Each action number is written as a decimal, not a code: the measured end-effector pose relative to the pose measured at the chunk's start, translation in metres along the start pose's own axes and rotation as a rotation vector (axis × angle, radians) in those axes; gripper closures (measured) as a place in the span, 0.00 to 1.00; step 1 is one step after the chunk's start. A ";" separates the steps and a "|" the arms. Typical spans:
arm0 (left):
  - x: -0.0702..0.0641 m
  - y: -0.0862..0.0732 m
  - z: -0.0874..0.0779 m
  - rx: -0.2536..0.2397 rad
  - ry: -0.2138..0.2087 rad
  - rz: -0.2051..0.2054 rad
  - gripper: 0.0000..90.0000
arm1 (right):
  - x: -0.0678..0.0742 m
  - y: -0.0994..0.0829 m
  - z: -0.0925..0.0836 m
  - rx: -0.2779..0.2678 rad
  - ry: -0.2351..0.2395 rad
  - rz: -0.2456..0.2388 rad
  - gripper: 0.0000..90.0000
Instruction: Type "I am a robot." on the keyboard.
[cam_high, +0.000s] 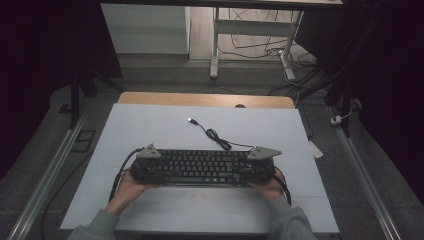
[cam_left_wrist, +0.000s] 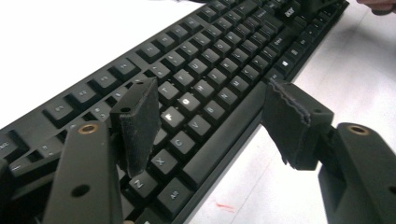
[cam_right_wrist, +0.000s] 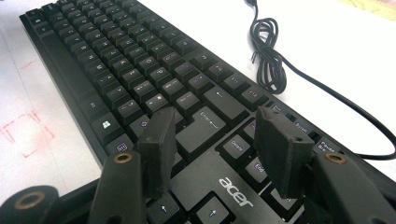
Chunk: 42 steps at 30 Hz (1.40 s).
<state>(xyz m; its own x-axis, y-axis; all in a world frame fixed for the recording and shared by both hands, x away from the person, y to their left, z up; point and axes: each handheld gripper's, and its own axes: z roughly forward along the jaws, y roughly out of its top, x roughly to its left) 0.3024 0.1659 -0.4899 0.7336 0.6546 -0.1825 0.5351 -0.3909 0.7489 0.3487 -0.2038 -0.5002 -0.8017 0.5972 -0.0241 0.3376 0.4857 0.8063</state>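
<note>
A black keyboard (cam_high: 202, 167) is seen flat on the white table (cam_high: 150, 130), its cable (cam_high: 216, 136) trailing toward the far edge. The left gripper (cam_left_wrist: 212, 121) is held over the left end with jaws apart, one above the keys and one past the near edge, nothing clamped. The right gripper (cam_right_wrist: 217, 149) hovers over the right end, jaws likewise apart above the keys. The keyboard is judged stiff, fairly light and long; it is best gripped by the rigid edges at both ends, not the loose keycaps.
</note>
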 end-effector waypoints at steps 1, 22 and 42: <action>-0.001 0.000 0.001 0.003 -0.004 0.004 0.42 | 0.000 0.000 0.000 0.000 0.000 0.000 0.54; -0.015 -0.002 0.024 0.069 -0.044 0.053 0.73 | 0.000 0.000 0.001 0.004 -0.001 0.000 0.54; -0.013 -0.006 0.041 0.134 -0.024 0.072 0.99 | 0.000 0.000 0.002 0.005 0.001 -0.004 0.54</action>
<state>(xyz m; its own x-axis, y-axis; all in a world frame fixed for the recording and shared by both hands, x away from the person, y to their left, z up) 0.3067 0.1336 -0.5184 0.7810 0.6067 -0.1479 0.5308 -0.5203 0.6690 0.3492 -0.2028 -0.5016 -0.8035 0.5947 -0.0266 0.3369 0.4911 0.8033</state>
